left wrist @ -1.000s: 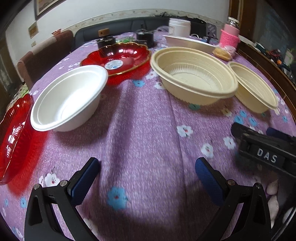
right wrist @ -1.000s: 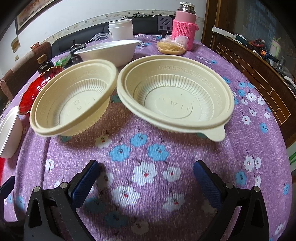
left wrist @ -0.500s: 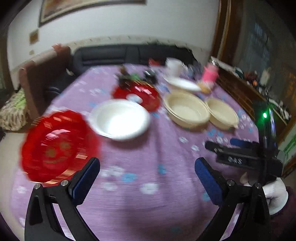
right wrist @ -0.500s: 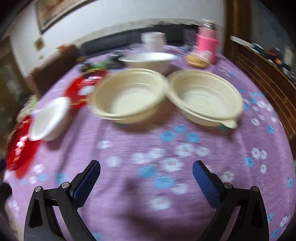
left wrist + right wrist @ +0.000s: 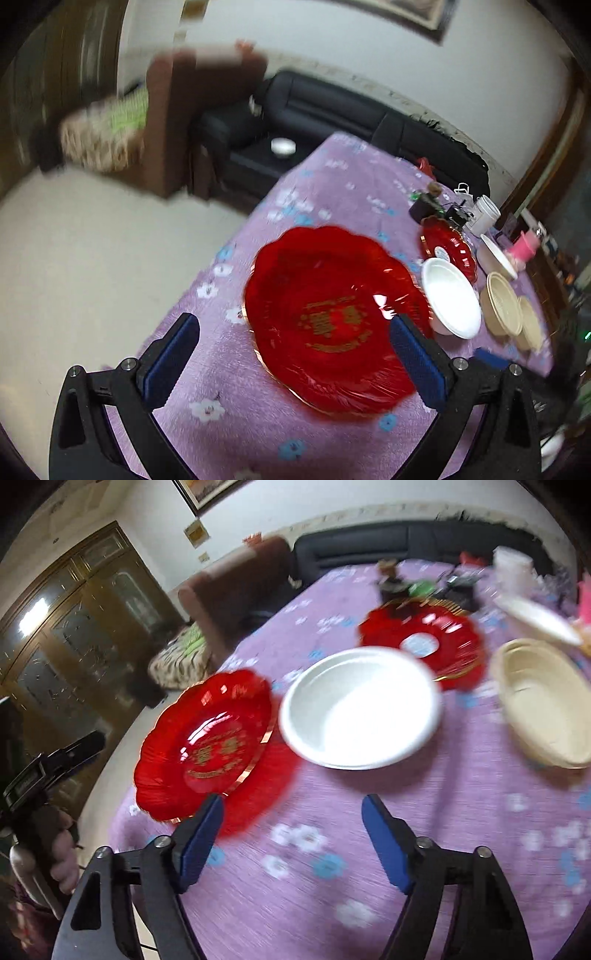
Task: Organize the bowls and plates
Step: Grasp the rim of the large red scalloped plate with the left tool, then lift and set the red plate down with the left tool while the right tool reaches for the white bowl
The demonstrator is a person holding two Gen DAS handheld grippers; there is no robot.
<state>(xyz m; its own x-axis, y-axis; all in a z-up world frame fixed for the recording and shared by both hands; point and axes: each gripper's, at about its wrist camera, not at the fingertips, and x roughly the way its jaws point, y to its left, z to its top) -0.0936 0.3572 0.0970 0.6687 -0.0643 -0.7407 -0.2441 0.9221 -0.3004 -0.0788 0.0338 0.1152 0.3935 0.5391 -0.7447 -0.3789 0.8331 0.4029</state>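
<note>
A large red plate (image 5: 332, 317) with gold lettering lies near the table's left edge. My left gripper (image 5: 293, 332) hangs open above it, one finger on either side of it in the picture and neither touching it. To the plate's right stands a white bowl (image 5: 452, 299), with a second red plate (image 5: 448, 245) and two cream bowls (image 5: 504, 304) beyond it. In the right wrist view, my right gripper (image 5: 291, 808) is over bare cloth in front of the red plate (image 5: 207, 742) and the white bowl (image 5: 360, 705). Its jaws are closing with nothing between them.
The purple flowered tablecloth (image 5: 443, 830) ends just left of the red plate, with floor below. Another white bowl (image 5: 535, 620), a cream bowl (image 5: 543, 701), a white jar and small clutter stand at the far end. A person's hand (image 5: 62, 853) shows at the left. A black sofa (image 5: 332, 110) stands behind.
Both views have swung left, from the cream bowls to the red plate at the table's left edge. The left gripper has rolled and now hangs over that plate. The right gripper's jaws have narrowed.
</note>
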